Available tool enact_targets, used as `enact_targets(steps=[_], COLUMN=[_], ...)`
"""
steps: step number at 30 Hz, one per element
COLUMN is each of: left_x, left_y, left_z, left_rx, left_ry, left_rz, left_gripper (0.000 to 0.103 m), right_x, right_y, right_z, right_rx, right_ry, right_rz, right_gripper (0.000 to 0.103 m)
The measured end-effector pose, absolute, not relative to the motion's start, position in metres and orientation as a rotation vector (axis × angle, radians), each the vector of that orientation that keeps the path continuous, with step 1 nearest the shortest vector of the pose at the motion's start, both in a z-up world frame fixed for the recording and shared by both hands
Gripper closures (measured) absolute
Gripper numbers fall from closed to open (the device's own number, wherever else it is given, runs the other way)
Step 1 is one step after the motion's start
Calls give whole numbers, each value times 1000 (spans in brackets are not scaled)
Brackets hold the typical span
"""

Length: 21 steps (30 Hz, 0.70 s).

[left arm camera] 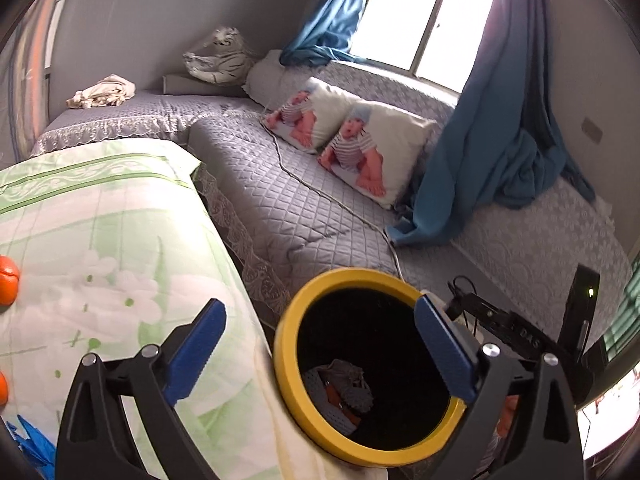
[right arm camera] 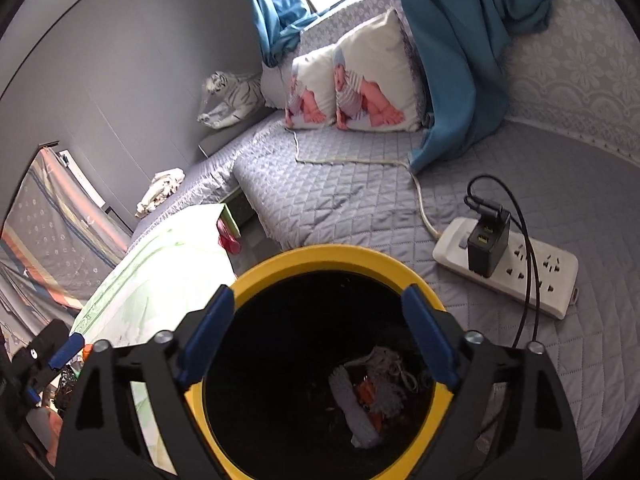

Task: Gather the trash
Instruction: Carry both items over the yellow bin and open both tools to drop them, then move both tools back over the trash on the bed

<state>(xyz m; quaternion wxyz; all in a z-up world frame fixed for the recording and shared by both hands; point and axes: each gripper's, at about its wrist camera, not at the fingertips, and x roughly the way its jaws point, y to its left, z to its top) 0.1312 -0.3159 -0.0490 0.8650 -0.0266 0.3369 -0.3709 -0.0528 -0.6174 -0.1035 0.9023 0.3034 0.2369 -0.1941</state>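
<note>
A black bin with a yellow rim (left arm camera: 288,360) stands between the green-covered table and the bed. Crumpled grey, white and orange trash (left arm camera: 344,396) lies at its bottom. My left gripper (left arm camera: 320,308) hangs open over the bin's mouth, its blue pads (left arm camera: 196,352) wide apart with nothing between them. In the right wrist view the same bin's rim (right arm camera: 320,254) fills the lower middle, with the trash (right arm camera: 372,396) deep inside. My right gripper (right arm camera: 318,294) is also open above the opening and holds nothing.
A table under a green flowered cloth (left arm camera: 100,260) carries orange round things (left arm camera: 8,280) at the left edge. On the grey quilted bed (right arm camera: 340,200) lie a white power strip (right arm camera: 532,276) with a black charger (right arm camera: 488,244) and cables. Pillows (left arm camera: 360,152) and blue curtains (left arm camera: 480,160) lie beyond.
</note>
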Motion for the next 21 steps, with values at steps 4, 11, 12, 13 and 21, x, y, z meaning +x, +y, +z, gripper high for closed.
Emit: enact_targets(steps=[4,11,12,13,21], left_x=[138,155,158,161,172], left_y=[-295,-238,-228,-215,-138], left_z=[-36,-16,-14,-13,-5], left_rx=[-77,-123,-128,-135,-139], left_ry=[672,621,614,607,563], left_rz=[-743,-664,-645,-623,-481], left_gripper=[11,10,10,10,10], right_x=[-49,-34,-31,-27,4], right_y=[-606,-569,-565,-557,-489], right_z=[-90,-62,-59,-54,-33], right_rx=[587,506,499,491,411], right_ry=[470,428,424,417,428], right_rz=[-389,-308,-297,-274,-101], right_gripper=[17,14,14,14,12])
